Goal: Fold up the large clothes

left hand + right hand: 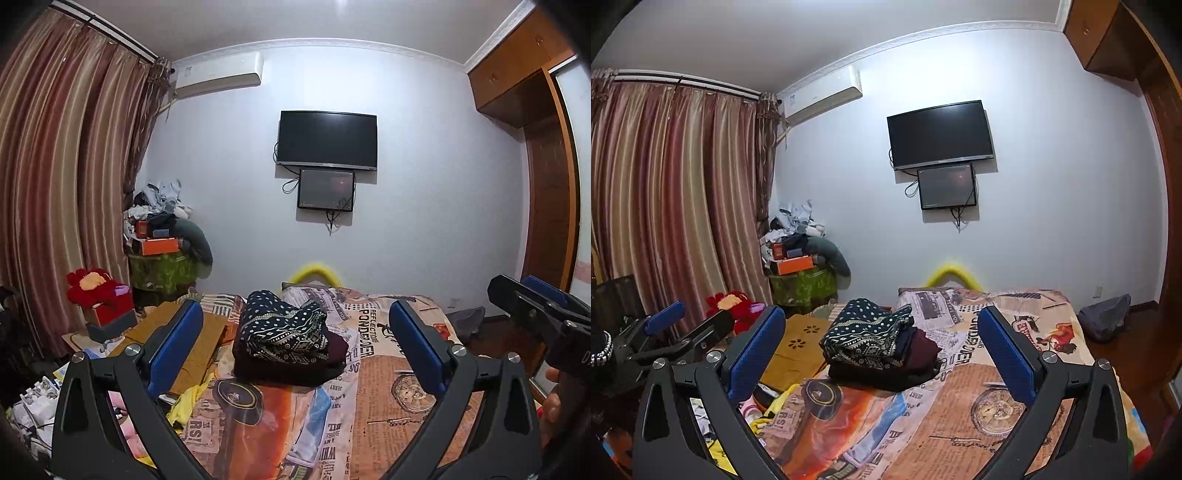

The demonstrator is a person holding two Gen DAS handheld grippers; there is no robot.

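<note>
Both grippers are hovering wide apart and gripping nothing: the left gripper is filling the lower half of its own view, and the right gripper is doing the same in its view, blue pads spread on either side of the folded clothes. That stack, a dark dotted and patterned piece lying on maroon and black layers, is sitting at frame centre on the bedspread, whose newspaper print is showing upside-down lettering reading roughly "REFLECTIONS" and "PONDER". A dark television is hanging on the wall at upper centre; its brand mark is too small to read.
</note>
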